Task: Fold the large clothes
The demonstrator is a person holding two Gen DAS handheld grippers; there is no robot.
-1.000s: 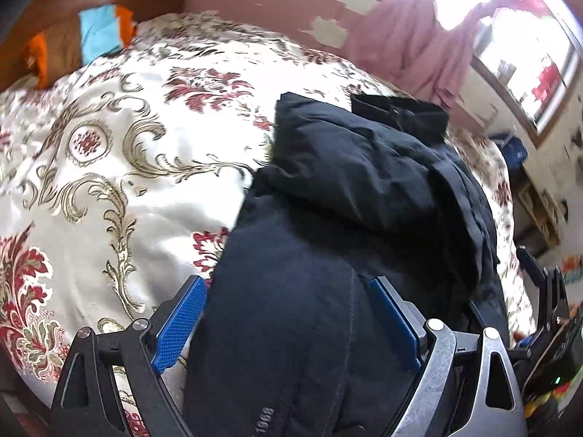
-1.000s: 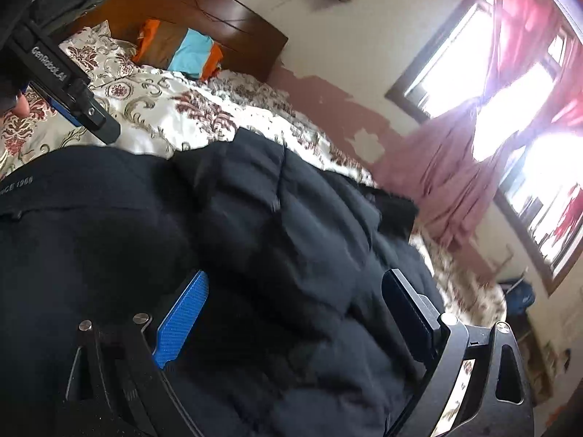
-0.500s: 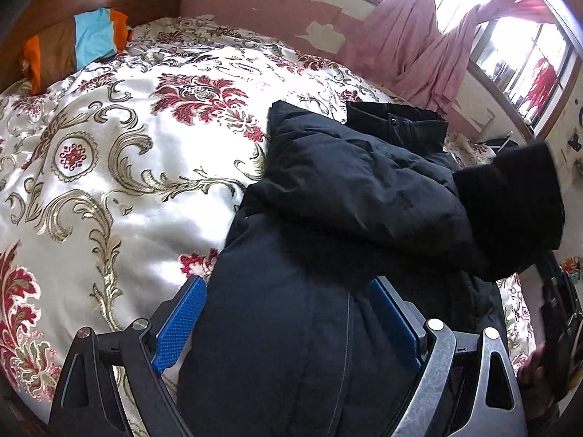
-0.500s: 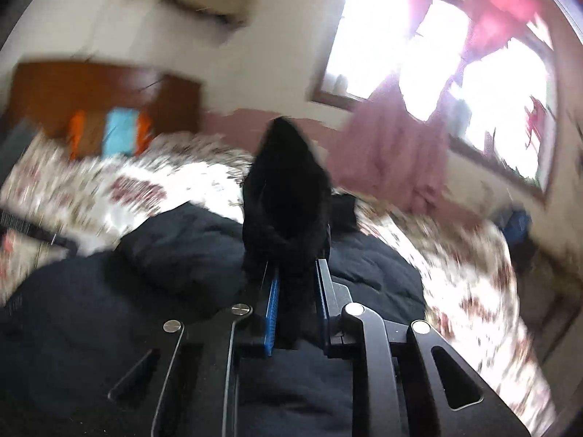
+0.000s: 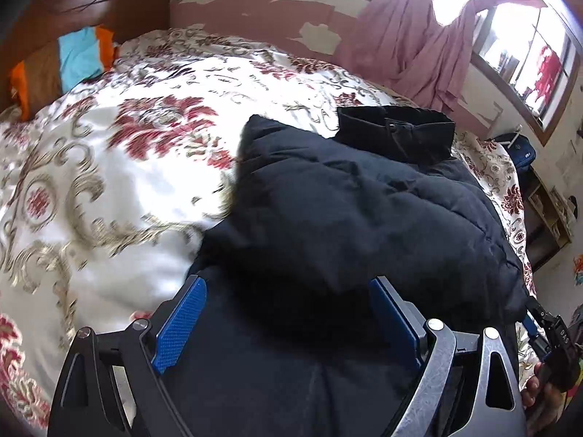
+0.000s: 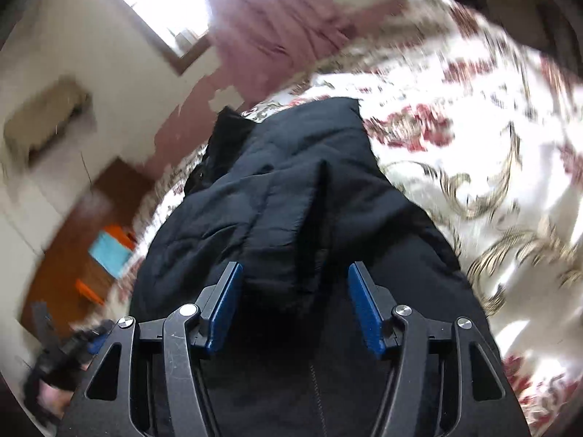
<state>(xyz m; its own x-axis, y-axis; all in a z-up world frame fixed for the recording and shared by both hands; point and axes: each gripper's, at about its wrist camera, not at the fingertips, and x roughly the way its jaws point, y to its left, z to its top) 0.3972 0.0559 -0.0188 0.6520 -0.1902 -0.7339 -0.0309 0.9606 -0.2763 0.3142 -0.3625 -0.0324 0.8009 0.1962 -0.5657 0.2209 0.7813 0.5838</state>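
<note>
While both sets of tongs hang over the dark garment, neither one grips anything. The left gripper [image 5: 288, 313] has its blue pads [image 5: 180, 322] spread wide, released, with the black jacket [image 5: 357, 225] filling the gap between them. The right gripper [image 6: 294, 300] is likewise released, its blue fingers [image 6: 226, 302] apart on either side of a folded-over part of the jacket [image 6: 291, 196], without pinching it.

That jacket lies on the floral bedspread [image 5: 120, 167], toward the right half of the bed in the left wrist view, with padded layers doubled over its middle. Its collar [image 5: 397, 133] sits at the far end, standing up as a dark band. A zip line [image 6: 315, 389] runs down the near part between the right gripper's arms.

At the far left, a striped pillow [image 5: 69, 65] in orange, brown and turquoise leans against the wooden headboard [image 5: 102, 3]. Beyond the bed's far right side, pink curtains [image 5: 419, 47] hang beside a bright window [image 5: 528, 54]. The right wrist view is blurred at its edges; the other gripper [image 5: 550, 342] shows at the near right edge of the left view, held in a hand [image 5: 539, 400].
</note>
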